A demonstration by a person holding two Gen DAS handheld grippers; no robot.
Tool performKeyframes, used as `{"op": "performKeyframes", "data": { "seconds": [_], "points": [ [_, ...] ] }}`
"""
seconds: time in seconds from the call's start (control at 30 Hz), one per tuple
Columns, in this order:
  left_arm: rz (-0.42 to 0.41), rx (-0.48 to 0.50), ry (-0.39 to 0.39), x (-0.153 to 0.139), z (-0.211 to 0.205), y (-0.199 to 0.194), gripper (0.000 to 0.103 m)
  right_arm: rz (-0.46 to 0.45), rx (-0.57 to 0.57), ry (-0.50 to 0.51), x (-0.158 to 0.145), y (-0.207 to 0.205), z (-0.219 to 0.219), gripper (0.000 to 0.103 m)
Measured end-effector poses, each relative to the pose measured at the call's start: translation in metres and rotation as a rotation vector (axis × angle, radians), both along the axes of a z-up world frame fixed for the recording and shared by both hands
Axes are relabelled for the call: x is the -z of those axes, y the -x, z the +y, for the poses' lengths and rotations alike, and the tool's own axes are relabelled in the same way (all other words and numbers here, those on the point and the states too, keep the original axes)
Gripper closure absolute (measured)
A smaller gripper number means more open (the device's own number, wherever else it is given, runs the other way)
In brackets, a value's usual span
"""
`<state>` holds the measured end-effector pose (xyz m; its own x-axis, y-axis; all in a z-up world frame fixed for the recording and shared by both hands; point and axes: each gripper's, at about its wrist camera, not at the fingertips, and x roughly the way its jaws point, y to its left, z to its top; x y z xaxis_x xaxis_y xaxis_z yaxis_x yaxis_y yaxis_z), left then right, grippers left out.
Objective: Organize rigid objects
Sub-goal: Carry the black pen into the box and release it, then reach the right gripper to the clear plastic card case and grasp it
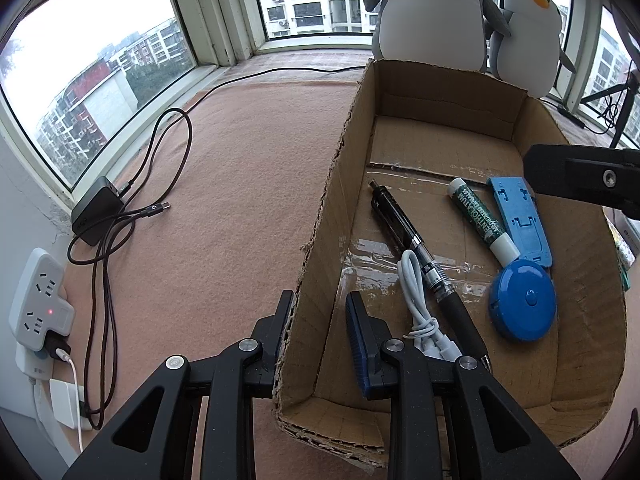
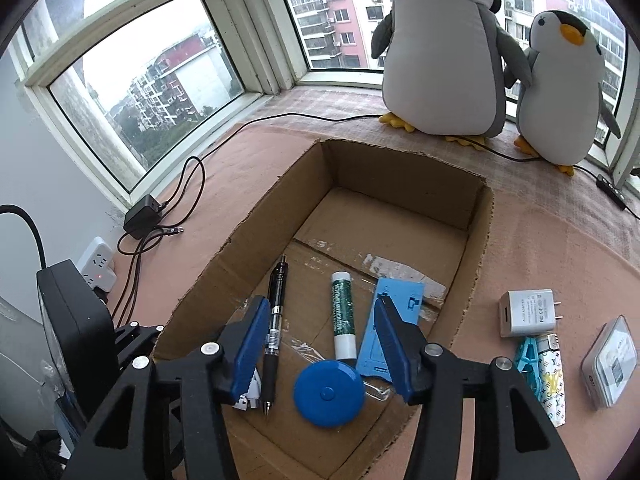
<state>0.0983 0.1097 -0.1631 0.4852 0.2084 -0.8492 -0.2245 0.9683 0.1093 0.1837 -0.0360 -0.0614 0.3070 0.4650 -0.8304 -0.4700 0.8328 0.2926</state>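
Only the right wrist view shows the white adapter point(image 2: 527, 312) on the desk beside the cardboard box point(image 2: 224, 252), whose wall the left gripper point(image 1: 320, 320) jaws clamp, while the right gripper point(image 2: 320, 344) jaws stand parted, empty, above the blue tape measure point(image 2: 329, 394) inside the box.

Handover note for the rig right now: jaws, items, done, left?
Left gripper: shut on the cardboard box wall, steadying it.
Right gripper: jaws open over the box, holding nothing.
In the box: pen, white cable, green tube, blue stand, blue round case.
Left on the cloth, right of the box: white adapter, lighter, blue clip, clear case.
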Motion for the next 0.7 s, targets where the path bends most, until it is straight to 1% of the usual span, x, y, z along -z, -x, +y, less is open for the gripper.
{"op": "performKeyframes", "data": {
  "seconds": [0.1, 0.27, 0.3, 0.4, 0.47, 0.6, 0.7],
  "points": [
    [0.000, 0.000, 0.000, 0.000, 0.000, 0.000, 0.076, -0.004, 0.023, 0.001, -0.003, 0.000, -0.015, 0.052],
    [0.000, 0.000, 0.000, 0.000, 0.000, 0.000, 0.076, -0.027, 0.088, 0.011, -0.013, 0.001, -0.053, 0.048],
    [0.000, 0.000, 0.000, 0.000, 0.000, 0.000, 0.076, -0.032, 0.106, 0.015, -0.014, 0.001, -0.062, 0.046],
    [0.000, -0.001, 0.000, 0.000, 0.000, 0.000, 0.076, -0.033, 0.179, 0.020, -0.017, 0.001, -0.094, 0.034],
    [0.000, 0.000, 0.000, 0.000, 0.000, 0.000, 0.076, -0.030, 0.226, 0.025, -0.018, 0.000, -0.117, 0.031],
    [0.000, -0.001, 0.001, 0.000, 0.000, 0.000, 0.076, -0.030, 0.345, 0.096, -0.012, -0.004, -0.159, 0.020],
    [-0.001, -0.001, -0.001, 0.000, 0.000, 0.000, 0.076, 0.016, 0.432, 0.140, -0.001, -0.012, -0.186, 0.019]
  ]
}}
